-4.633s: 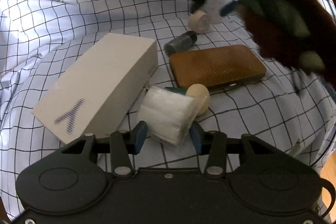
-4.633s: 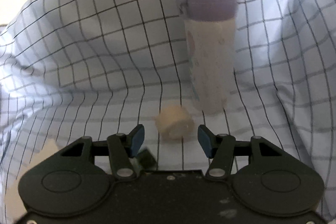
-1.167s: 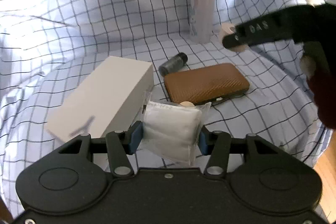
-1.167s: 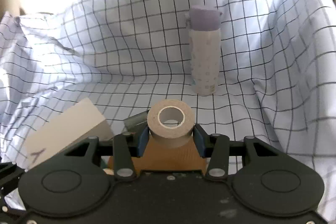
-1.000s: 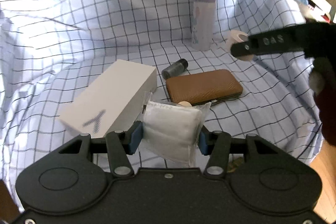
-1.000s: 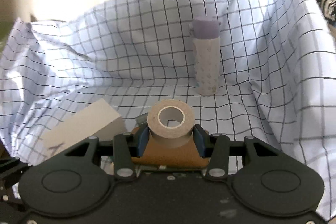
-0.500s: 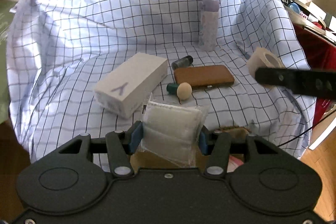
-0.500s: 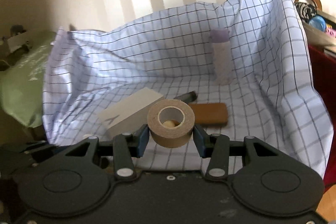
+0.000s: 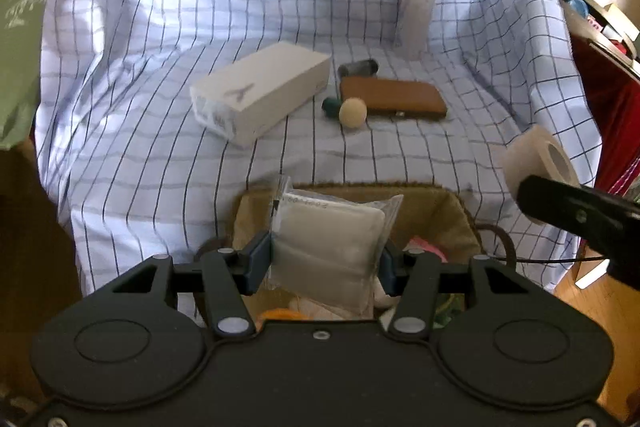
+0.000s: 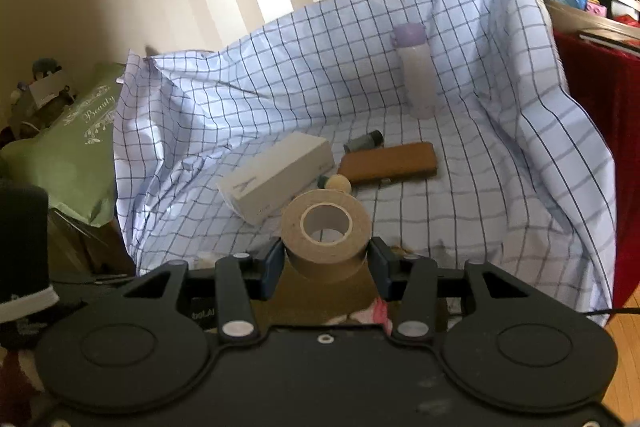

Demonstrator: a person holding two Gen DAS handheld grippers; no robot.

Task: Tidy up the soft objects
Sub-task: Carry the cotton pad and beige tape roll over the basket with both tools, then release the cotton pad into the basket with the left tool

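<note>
My left gripper (image 9: pixel 326 263) is shut on a white gauze pad in a clear packet (image 9: pixel 328 251) and holds it above an open brown basket (image 9: pixel 456 211) that stands in front of the checked cloth. My right gripper (image 10: pixel 326 263) is shut on a beige tape roll (image 10: pixel 325 239), also over the basket (image 10: pixel 320 291). The roll also shows at the right of the left wrist view (image 9: pixel 536 159). Several soft items lie in the basket, partly hidden.
On the blue checked cloth (image 9: pixel 160 47) lie a white box (image 9: pixel 260 95), a brown case (image 9: pixel 392 97), a dark small bottle (image 9: pixel 358 68), a cream ball (image 9: pixel 353 112) and an upright lilac-capped bottle (image 9: pixel 416 11). A green bag (image 10: pixel 68 155) sits left; a red-draped shelf (image 10: pixel 600 75) right.
Both grippers have pulled back from the cloth with the gauze packet and the tape roll held. The basket has come into view beneath them.
</note>
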